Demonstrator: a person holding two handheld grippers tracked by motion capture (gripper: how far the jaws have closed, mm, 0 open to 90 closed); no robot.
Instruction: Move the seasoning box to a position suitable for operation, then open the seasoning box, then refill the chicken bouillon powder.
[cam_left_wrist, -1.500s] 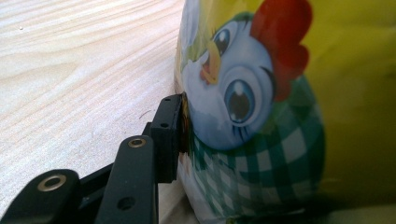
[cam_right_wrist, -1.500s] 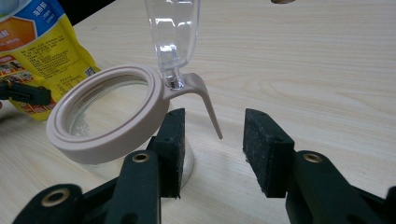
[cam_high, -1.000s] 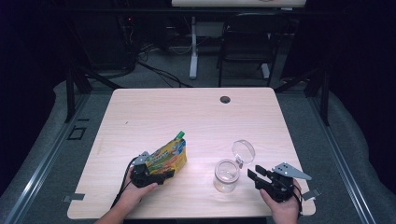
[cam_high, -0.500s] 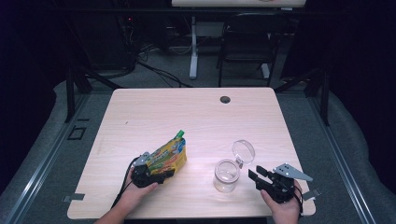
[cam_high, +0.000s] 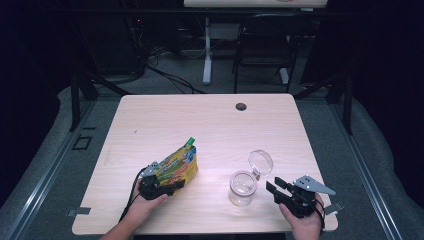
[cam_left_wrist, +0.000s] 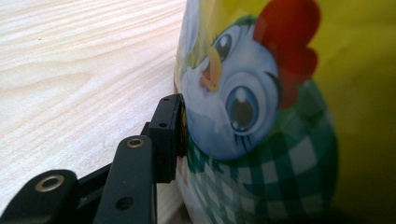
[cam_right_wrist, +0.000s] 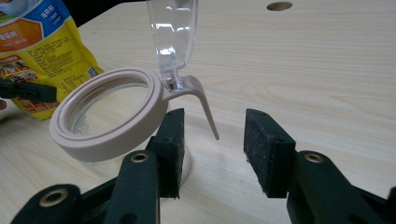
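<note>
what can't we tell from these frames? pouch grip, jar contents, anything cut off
- Left gripper on the pouch: left gripper view shows one pad touching; the pouch hides the other jaw.
- Jar contents: too small in the high view; right gripper view shows only glare through the glass.
- Jar lid: top cut off by the frame edge in the right gripper view.
- Pouch print: unreadable in either view.

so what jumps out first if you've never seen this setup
The bright yellow snack pouch with a cartoon chicken, at the table's near left, gripped by the left gripper, whose fingers have just been closing on it. Next, the clear glass jar at near right, its lid flipped up, with the right gripper open beside it.
</note>
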